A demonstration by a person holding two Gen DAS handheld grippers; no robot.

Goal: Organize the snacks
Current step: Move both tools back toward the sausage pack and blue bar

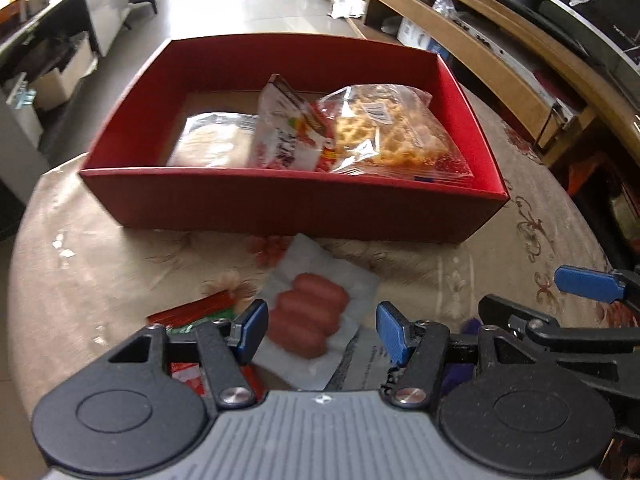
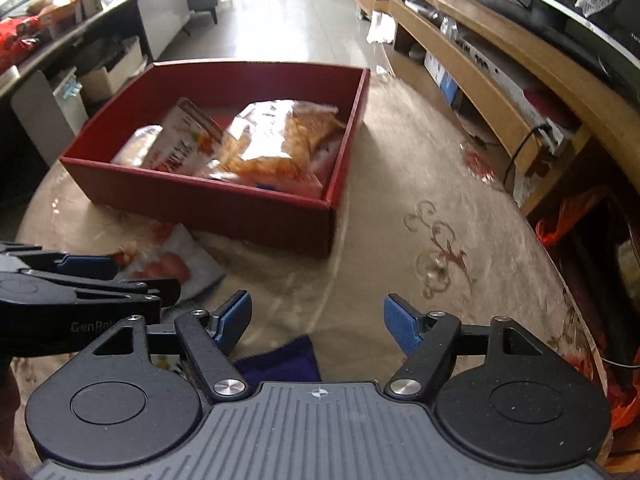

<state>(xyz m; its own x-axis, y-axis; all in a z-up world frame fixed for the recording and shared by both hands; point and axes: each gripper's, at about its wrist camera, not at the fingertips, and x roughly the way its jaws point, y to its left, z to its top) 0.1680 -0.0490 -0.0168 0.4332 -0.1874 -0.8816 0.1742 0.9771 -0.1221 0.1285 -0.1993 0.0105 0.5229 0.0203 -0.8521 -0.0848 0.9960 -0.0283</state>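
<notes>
A red box [image 1: 296, 204] stands on the round table and holds a clear bag of yellow snacks [image 1: 388, 132], a red-and-white packet [image 1: 288, 128] and a pale bag [image 1: 212, 140]. It also shows in the right wrist view [image 2: 208, 204]. A sausage pack [image 1: 312, 312] lies on the table in front of the box, just ahead of my open left gripper [image 1: 320, 332]. A red packet [image 1: 196, 312] lies to its left. My right gripper [image 2: 316, 320] is open and empty above a purple item [image 2: 284, 360]. The sausage pack [image 2: 176, 264] shows at its left.
The table has a beige floral cloth [image 2: 440, 248]. A wooden TV stand [image 2: 480, 80] runs along the right. A low counter with clutter [image 2: 60, 20] stands at the left. A paper sheet [image 1: 364, 364] lies under the left gripper.
</notes>
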